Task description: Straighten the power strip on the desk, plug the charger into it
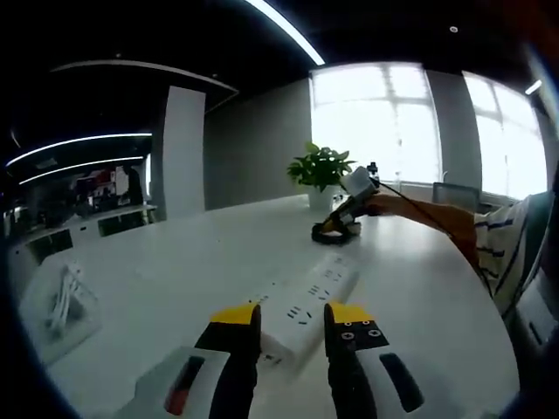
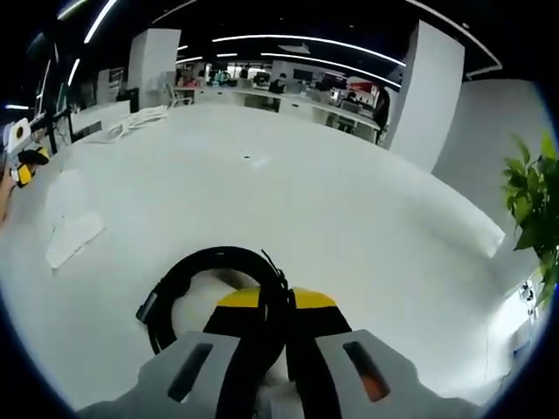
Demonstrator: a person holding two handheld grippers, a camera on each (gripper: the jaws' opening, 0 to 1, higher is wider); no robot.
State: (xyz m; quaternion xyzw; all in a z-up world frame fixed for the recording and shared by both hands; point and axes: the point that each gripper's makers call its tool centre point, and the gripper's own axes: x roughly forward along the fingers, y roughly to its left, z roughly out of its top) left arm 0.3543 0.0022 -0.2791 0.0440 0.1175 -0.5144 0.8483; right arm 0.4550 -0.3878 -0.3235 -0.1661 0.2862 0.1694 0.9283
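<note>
Power strip (image 1: 307, 301): white, flat on the white desk (image 1: 175, 271), long axis running away from the left gripper (image 1: 292, 325), whose jaws straddle its near end, apart. Right gripper (image 2: 276, 301): jaws closed on a coiled black cable (image 2: 214, 262), held out by an extended arm near a potted plant (image 1: 321, 170).

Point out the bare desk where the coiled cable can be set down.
Bare desk lies between the power strip and the white tray. More lies beyond the black coiled cable. It is crowded near the potted plant, where the right gripper works.
</note>
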